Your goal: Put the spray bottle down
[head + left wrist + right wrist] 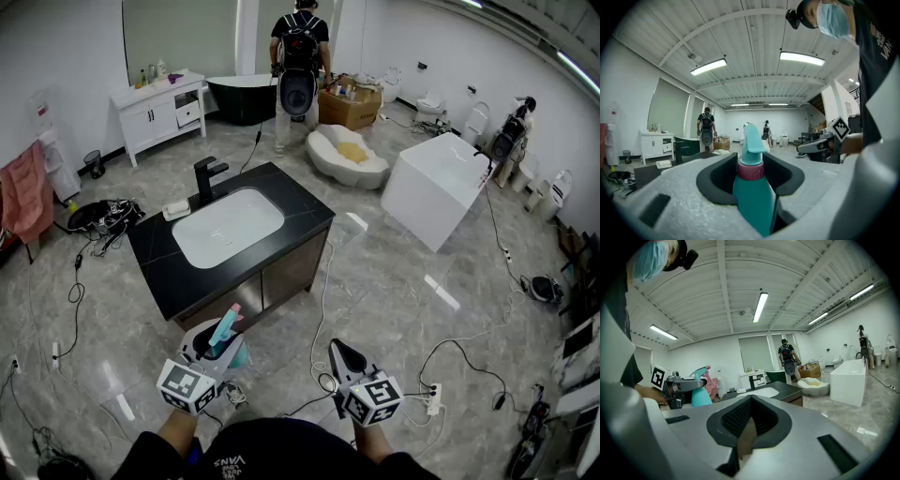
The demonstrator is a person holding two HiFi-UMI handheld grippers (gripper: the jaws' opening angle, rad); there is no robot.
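**A:** A big showroom, grey stone floor (403, 300), nothing else under either hand. What's nearest?

**B:** The left gripper (222, 345). Its fingers (715, 180) are closed on the bottle (751, 192), one on each side near the pink collar. The bottle stands upright between them with its nozzle pointing away.

**A:** And the other one?

**B:** The right gripper (339, 352) is beside it, not touching. Its fingers (736, 420) are pressed together with nothing in them.

**A:** So where would the bottle go?

**B:** My guess is the desk (300, 202). It is ahead of the fingers and well apart from them. It has a dark top with a white basin (228, 228), and a black tap (206, 176) beyond that.

**A:** What could go wrong?

**B:** If the fingers let go here, the bottle falls to the floor, because no surface lies below them. Cables (324, 382) run over the floor just below and ahead of the fingers, so a foot could snag on the way up. At the desk, the bare strip on the near side of the basin looks narrow. A tall bottle set down tilted, or half over the edge, would likely topple into the basin or off the front.

**A:** Anything farther off?

**B:** A person (300, 42) with a backpack, far beyond the desk, back turned and out of the way.
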